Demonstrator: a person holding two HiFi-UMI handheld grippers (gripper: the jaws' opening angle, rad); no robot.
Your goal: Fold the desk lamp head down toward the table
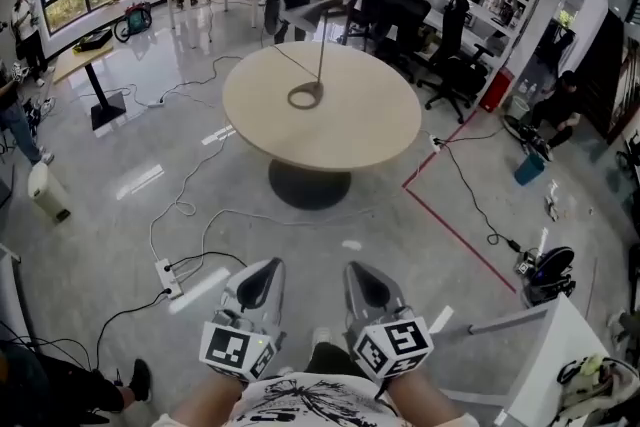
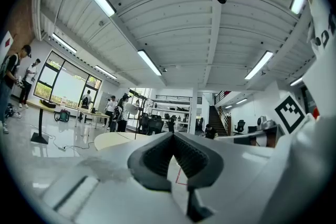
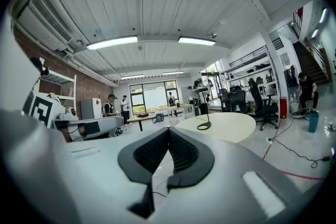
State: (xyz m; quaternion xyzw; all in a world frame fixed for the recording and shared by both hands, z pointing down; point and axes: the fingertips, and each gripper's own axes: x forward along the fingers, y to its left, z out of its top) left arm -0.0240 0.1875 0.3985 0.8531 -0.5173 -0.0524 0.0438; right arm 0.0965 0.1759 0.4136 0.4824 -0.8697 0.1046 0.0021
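Observation:
The desk lamp stands on the round beige table (image 1: 370, 130) far ahead of me. Its ring base (image 1: 305, 96) lies near the table's middle, and a thin pole rises to the raised head (image 1: 312, 11). From the right gripper view the lamp (image 3: 204, 113) shows small on the table (image 3: 226, 126); the left gripper view shows its pole (image 2: 137, 124) over the table (image 2: 115, 139). My left gripper (image 1: 262, 270) and right gripper (image 1: 362, 272) are held side by side close to my body, well short of the table. Both are shut on nothing, jaw tips meeting (image 2: 172, 135) (image 3: 168, 129).
Cables and a power strip (image 1: 167, 277) lie on the grey floor between me and the table. A red tape line (image 1: 455, 230) runs to the right. Office chairs (image 1: 450, 55) stand behind the table, a white desk corner (image 1: 555, 355) at lower right, and people at the back.

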